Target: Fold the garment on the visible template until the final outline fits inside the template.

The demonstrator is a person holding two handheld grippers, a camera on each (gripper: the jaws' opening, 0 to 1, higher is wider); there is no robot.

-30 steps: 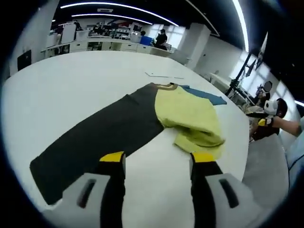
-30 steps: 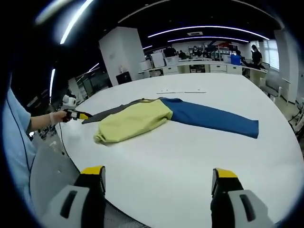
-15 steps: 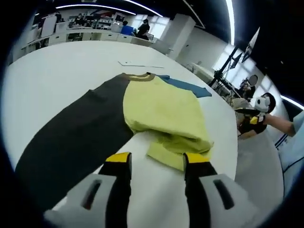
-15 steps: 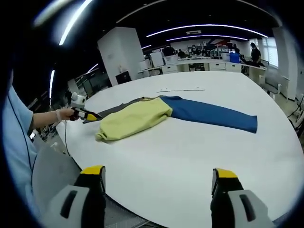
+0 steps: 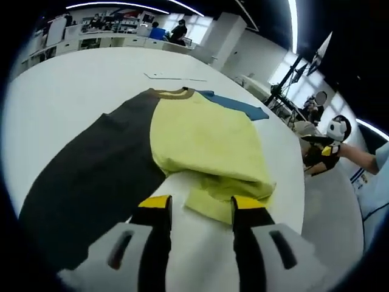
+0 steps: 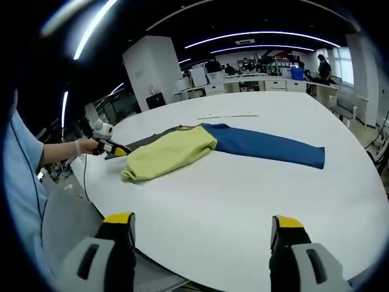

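Between the parted jaws of the left hand-held gripper [image 5: 197,204] now lies the bunched yellow hem of the garment [image 5: 200,137], nearer than a second ago, so a pinch looks close. Far beyond the right hand-held gripper [image 6: 202,224], also apart, the garment stretches unfolded across the white tabletop [image 6: 255,194], sleeves still out.
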